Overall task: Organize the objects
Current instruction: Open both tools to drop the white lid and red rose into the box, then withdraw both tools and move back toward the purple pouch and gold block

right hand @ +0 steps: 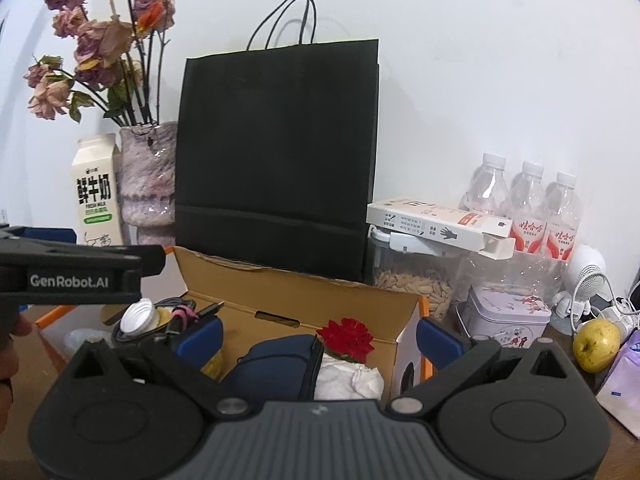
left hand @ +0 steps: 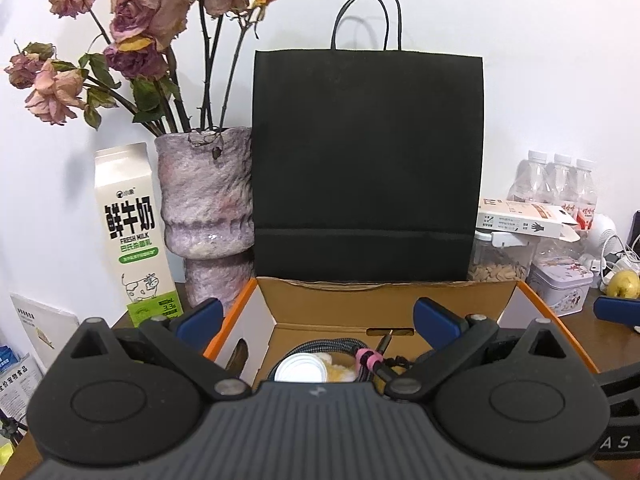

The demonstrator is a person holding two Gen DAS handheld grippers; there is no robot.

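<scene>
An open cardboard box (left hand: 328, 300) with orange edges stands in front of me; it also shows in the right wrist view (right hand: 304, 300). In it lie a white-lidded jar (left hand: 301, 368), a braided cable with a pink tie (left hand: 370, 358), a navy pouch (right hand: 276, 364), a red artificial flower (right hand: 347, 338) and white cloth (right hand: 352, 376). My left gripper (left hand: 318, 316) is open and empty above the box's near side. My right gripper (right hand: 318, 334) is open and empty above the box's right half. The left gripper's body (right hand: 72, 276) shows at the left of the right wrist view.
A black paper bag (left hand: 366, 160) stands behind the box. A milk carton (left hand: 132, 236) and a vase of dried roses (left hand: 208, 208) stand to its left. To the right are a nut jar (right hand: 412, 284), a white carton (right hand: 440, 228), water bottles (right hand: 528, 200), a tin (right hand: 504, 316) and a yellow pear (right hand: 596, 344).
</scene>
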